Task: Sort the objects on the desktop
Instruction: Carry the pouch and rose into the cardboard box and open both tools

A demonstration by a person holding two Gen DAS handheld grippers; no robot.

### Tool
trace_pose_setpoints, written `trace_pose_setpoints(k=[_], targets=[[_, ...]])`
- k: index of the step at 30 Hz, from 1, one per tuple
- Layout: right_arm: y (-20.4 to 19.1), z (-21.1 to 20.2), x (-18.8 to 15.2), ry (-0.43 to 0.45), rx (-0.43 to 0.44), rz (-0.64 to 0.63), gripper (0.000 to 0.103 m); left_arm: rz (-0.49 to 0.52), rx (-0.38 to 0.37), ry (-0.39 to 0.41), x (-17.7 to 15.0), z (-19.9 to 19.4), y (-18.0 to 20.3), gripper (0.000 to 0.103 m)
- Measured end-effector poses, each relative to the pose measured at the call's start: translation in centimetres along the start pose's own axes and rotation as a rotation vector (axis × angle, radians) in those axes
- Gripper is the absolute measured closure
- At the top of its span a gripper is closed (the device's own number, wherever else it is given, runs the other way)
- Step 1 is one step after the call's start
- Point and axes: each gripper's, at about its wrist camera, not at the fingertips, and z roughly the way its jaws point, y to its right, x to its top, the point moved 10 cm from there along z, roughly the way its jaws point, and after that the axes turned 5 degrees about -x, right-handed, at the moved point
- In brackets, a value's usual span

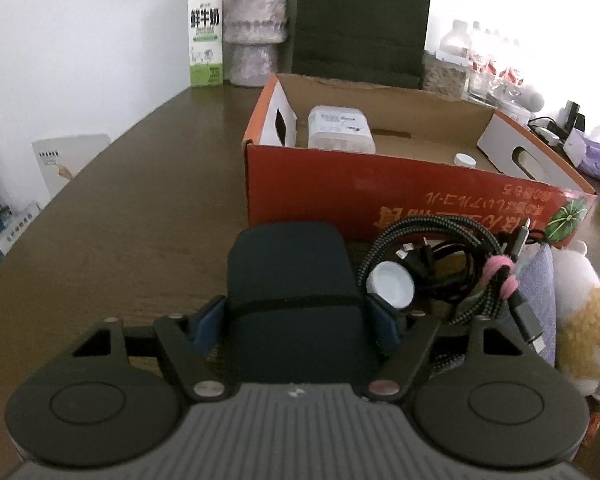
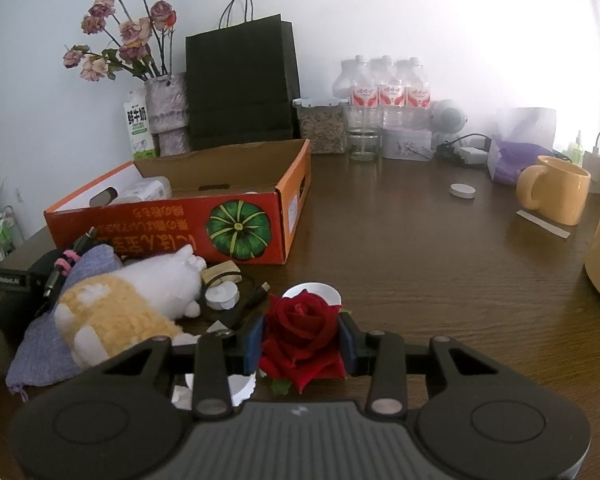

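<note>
Here the left gripper [image 1: 296, 320] pinches the dark case [image 1: 292, 300], near the orange box [image 1: 380, 196]; it looks stiff and light, so its sides suit. The right gripper [image 2: 300, 344] squeezes a soft, fragile red rose [image 2: 300, 340].

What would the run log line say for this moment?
left claw: around dark blue zippered case | right claw: shut on red fabric rose | orange cardboard box: partly filled

Glossy dark wood table [image 2: 420, 240], matt cardboard box [image 1: 380, 200], fuzzy plush toy [image 2: 120, 312], velvety fabric rose [image 2: 300, 332].
</note>
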Motion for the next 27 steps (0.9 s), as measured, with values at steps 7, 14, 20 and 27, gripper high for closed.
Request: trace_pose_setpoints(k=[7,14,20,27], targets=[[-0.1,-0.3,0.0,0.002,-0.01,-0.001,0.065,-0.015,-0.039,-0.007,-0.1,-0.5,-0.9,0.03],[-0.5,-0.5,-0.1,-0.002,-0.018,-0.009,0.065,-0.021,-0.045,0.005,-0.1,-0.8,-1.8,0.032],[-0.8,-0.6,-0.2,-0.002,-0.022,-0.012,0.065,0.033,-0.009,0.014,0.0,-0.3,-2.4,0.03],[-1.2,-1.1,0.2,0.014,-0.02,-0.02,0.065,0.105,0.03,0.026,0.1,-0.8,-2.0,0.037]])
